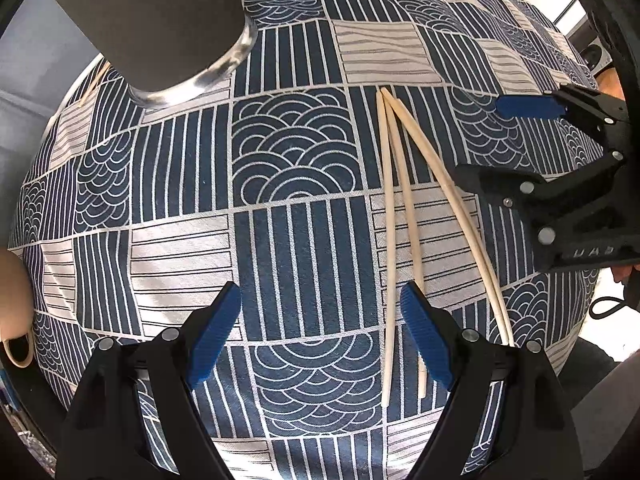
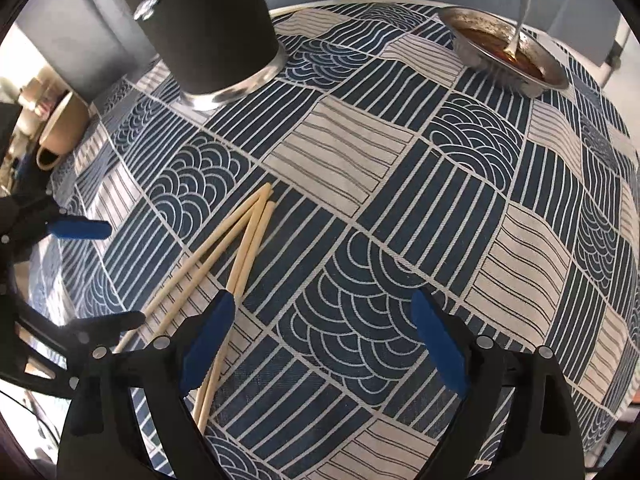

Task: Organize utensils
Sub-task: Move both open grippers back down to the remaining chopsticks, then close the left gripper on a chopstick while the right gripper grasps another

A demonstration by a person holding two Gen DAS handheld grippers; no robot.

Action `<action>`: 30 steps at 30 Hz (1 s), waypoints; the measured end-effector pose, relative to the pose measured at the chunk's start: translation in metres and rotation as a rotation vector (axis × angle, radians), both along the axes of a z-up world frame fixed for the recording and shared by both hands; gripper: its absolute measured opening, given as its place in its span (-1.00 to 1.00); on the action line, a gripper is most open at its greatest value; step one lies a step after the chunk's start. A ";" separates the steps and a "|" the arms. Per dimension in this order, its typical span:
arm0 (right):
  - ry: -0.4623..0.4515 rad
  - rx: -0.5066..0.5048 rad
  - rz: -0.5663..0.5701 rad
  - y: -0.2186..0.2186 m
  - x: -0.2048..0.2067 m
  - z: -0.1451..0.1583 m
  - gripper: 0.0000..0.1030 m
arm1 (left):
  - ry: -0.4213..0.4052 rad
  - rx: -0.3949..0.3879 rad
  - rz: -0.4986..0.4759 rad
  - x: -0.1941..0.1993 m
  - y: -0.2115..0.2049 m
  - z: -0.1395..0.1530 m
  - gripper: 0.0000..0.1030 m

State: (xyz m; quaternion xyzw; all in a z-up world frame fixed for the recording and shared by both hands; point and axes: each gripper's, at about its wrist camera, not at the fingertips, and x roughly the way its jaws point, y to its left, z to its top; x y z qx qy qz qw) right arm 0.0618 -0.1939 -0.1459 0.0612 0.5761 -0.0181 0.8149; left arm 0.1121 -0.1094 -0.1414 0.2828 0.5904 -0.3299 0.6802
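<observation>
- Covering the table is a tablecloth [image 2: 360,184] in navy and off-white patchwork, with blocks of stripes, wavy lines and scalloped arcs; grey wall shows beyond the far edge
- Standing upright at the far left is a dark cylindrical holder [image 2: 200,28] with a shiny metal base; what it holds cannot be seen
- At the far right sits a metal bowl [image 2: 508,56] of reddish-brown sauce with a spoon [image 2: 518,28] leaning in it; a beige mug [image 2: 60,128] lies at the left edge
- Four pale chopsticks [image 1: 394,208] lie loose on the cloth, fanned from one touching end
- The left gripper [image 1: 324,332] hangs spread wide over the cloth, its right finger just over the chopsticks; the right gripper [image 2: 320,340] is likewise spread, pinching nothing, chopsticks passing under its left finger
</observation>
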 end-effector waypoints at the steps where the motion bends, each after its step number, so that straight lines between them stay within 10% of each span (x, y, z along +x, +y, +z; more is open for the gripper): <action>1: 0.001 -0.017 0.008 0.003 0.000 0.000 0.70 | -0.006 0.008 0.003 0.000 -0.001 -0.002 0.61; 17: 0.097 -0.075 0.018 0.021 0.012 -0.015 0.77 | -0.027 -0.009 0.044 0.013 0.027 -0.013 0.80; 21: 0.113 -0.068 0.035 0.015 0.006 -0.013 0.41 | -0.033 -0.027 0.063 0.024 0.053 0.000 0.35; 23: 0.116 -0.068 0.060 0.013 0.003 -0.011 -0.15 | -0.030 -0.028 0.072 0.028 0.059 0.004 0.08; 26: 0.126 -0.062 0.057 0.008 -0.001 -0.010 -0.72 | 0.001 -0.041 0.092 0.038 0.071 0.007 -0.81; 30: 0.115 0.055 -0.041 -0.017 -0.005 -0.010 -0.88 | 0.064 -0.092 0.154 0.048 0.092 0.006 -0.90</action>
